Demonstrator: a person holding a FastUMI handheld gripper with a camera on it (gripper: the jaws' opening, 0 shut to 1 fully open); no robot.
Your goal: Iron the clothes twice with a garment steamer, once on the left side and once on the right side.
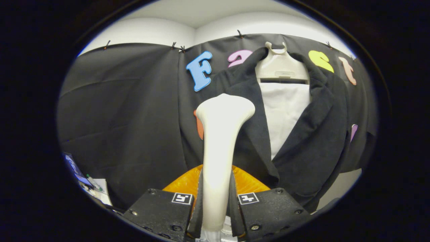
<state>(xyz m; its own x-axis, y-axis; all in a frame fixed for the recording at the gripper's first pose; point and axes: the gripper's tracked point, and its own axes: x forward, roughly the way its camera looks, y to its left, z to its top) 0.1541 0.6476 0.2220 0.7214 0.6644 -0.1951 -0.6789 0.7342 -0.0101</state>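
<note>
My gripper [216,196] is shut on the handle of a white garment steamer [220,144], which stands upright between the fingers. Its wide head [225,109] rises ahead of me. Just beyond the head and to its right, a black jacket [312,134] hangs on a white hanger [280,65] against the booth wall. A white panel [284,111] shows between the jacket's lapels. The steamer head sits in front of the jacket's left lapel [247,97]; whether it touches the cloth I cannot tell.
An orange ribbed object [183,185] lies low behind the fingers. A small screen [75,169] and some papers [99,190] sit at the lower left. A pale wall [339,188] shows below the jacket's right hem.
</note>
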